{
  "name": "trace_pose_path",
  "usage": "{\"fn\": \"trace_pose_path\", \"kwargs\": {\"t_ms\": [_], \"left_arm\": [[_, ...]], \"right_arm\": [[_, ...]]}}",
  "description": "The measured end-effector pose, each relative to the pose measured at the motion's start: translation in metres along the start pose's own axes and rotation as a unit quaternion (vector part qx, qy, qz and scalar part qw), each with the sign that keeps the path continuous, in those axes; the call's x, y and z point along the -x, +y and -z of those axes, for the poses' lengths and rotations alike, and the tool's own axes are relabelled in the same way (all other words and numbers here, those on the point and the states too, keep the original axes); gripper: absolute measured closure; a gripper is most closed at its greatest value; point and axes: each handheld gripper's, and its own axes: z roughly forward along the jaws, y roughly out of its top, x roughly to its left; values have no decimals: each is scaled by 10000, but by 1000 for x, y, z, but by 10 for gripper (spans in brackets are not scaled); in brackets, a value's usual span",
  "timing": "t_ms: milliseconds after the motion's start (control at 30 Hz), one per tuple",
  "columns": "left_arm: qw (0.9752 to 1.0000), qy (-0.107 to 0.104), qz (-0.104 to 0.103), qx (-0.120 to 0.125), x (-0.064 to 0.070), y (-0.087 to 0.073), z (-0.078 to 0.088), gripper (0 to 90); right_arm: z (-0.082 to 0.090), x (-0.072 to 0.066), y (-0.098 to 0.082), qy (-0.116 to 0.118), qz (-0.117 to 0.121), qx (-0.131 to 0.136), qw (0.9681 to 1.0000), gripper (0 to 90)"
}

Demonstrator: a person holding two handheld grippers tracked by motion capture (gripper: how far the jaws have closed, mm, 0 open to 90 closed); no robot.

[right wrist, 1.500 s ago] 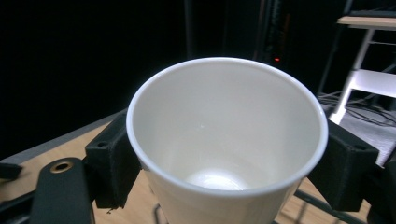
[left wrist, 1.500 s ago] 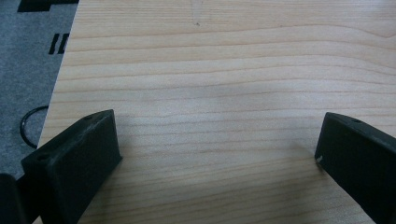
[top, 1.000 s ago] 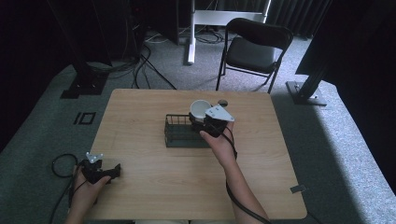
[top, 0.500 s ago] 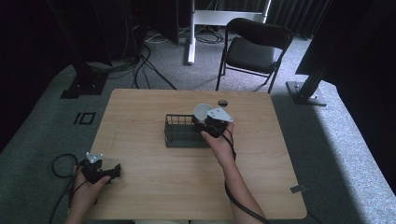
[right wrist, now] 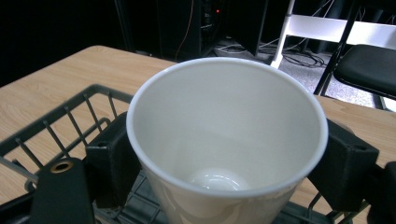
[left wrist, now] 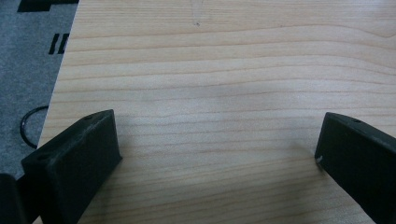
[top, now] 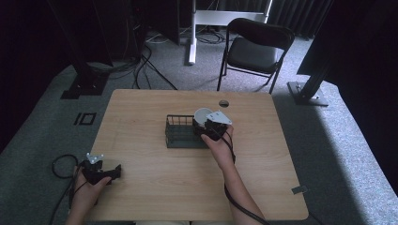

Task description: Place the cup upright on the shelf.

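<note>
White paper cup, open end up, sits pinched between the jaws of the right claw over the right end of a dark wire basket mid-desk, while the left claw rests spread wide on the pale wooden desk near its front left corner.

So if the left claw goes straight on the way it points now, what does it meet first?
Probably nothing soon: the left claw is open over the bare wooden table, and its line looks free as far as its view reaches. Depth is unclear.
</note>
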Motion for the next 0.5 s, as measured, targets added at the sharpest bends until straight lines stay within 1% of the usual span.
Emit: {"fn": "trace_pose_path", "kwargs": {"t_ms": [233,300,467,500], "left_arm": [[10000,0,0,0,0,0,0,1],[10000,1,0,0,0,0,0,1],[10000,0,1,1,0,0,0,1],[10000,1,3,1,0,0,0,1]], "right_arm": [[-2,0,-7,-27,-14,-78,10000,199],[-2,1,-7,-30,-61,-60,10000,198],[-3,0,-7,-68,-37,-77,9999,198],[-4,1,-7,-67,-66,-64,9999,198]]}}
